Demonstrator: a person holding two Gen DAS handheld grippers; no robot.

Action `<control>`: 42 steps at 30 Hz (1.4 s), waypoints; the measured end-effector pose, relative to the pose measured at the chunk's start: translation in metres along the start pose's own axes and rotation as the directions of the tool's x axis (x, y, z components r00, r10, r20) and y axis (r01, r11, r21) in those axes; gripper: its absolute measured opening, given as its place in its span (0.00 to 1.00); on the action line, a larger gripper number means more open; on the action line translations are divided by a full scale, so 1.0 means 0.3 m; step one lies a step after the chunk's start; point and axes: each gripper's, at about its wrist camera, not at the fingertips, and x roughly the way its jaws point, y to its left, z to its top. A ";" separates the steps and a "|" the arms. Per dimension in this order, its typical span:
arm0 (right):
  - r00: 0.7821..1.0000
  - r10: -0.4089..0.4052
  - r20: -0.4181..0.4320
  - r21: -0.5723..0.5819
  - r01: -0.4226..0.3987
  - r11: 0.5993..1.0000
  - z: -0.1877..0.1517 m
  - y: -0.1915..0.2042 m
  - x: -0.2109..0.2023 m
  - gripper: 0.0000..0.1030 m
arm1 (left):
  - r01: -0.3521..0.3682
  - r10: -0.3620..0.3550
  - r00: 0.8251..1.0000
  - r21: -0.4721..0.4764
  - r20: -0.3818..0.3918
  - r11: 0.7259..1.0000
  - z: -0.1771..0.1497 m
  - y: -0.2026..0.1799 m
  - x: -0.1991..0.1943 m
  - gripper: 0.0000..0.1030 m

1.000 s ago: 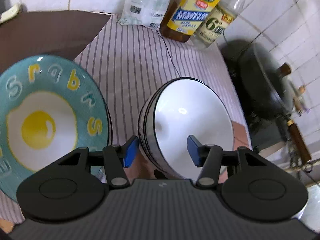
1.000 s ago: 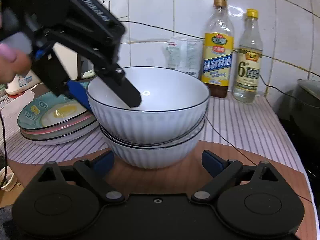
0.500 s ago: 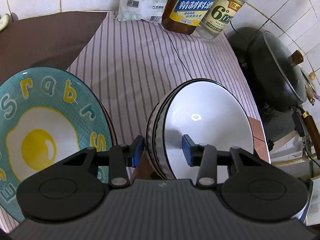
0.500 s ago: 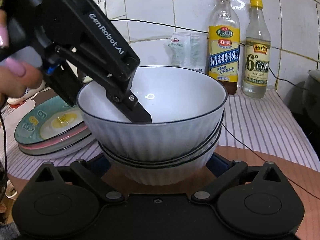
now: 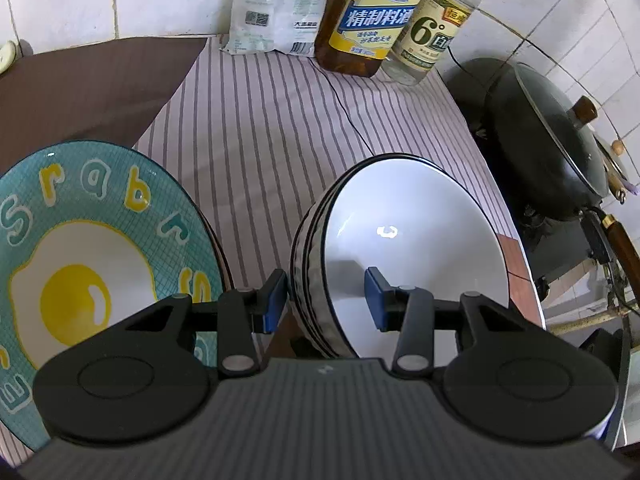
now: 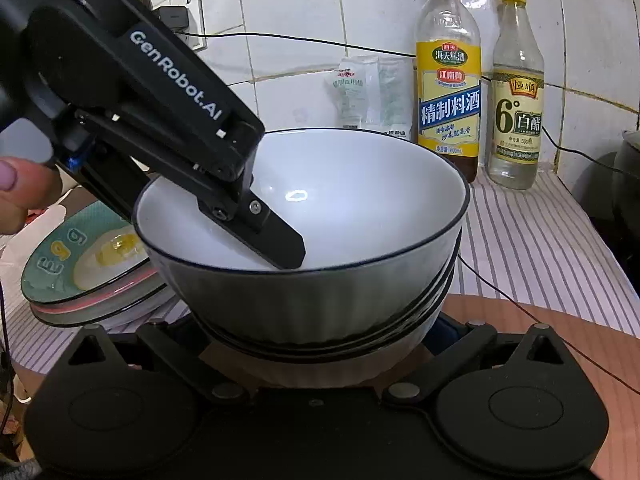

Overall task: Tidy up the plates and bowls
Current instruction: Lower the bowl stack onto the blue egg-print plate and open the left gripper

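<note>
A stack of white ribbed bowls with dark rims (image 5: 412,248) (image 6: 320,280) stands on the counter. My left gripper (image 5: 326,300) straddles the near rim of the stack, one blue pad outside and one inside the top bowl, with a gap on each side, so it is open. In the right wrist view its inner finger (image 6: 276,240) reaches into the top bowl. My right gripper (image 6: 320,332) is open, its fingers on either side of the lowest bowl's base. A stack of plates topped by a teal fried-egg plate (image 5: 92,248) (image 6: 84,268) lies left of the bowls.
A striped cloth (image 5: 272,132) covers the counter. A yellow-label bottle (image 6: 448,92), a vinegar bottle (image 6: 516,100) and a white packet (image 6: 372,96) stand at the tiled wall. A dark lidded wok (image 5: 548,136) sits to the right. A thin black cable (image 5: 340,100) crosses the cloth.
The left gripper's pads have spread a little wider around the bowl rim. The right gripper has moved closer to the bowl stack, which now sits between its fingers.
</note>
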 end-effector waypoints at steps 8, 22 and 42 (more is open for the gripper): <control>0.999 -0.039 0.030 -0.010 0.040 0.999 -0.014 0.026 -0.030 1.00 | 0.002 -0.002 1.000 0.059 0.006 0.998 -0.019 -0.017 -0.023 0.39; 0.995 -0.012 0.096 0.006 0.011 1.000 0.107 0.107 -0.100 1.00 | -0.036 0.029 0.997 0.092 0.074 0.995 -0.003 -0.015 -0.231 0.37; 0.979 0.137 0.151 -0.142 -0.116 0.983 0.304 0.431 -0.018 1.00 | -0.102 0.103 0.974 -0.013 0.200 0.995 -0.003 0.291 -0.547 0.37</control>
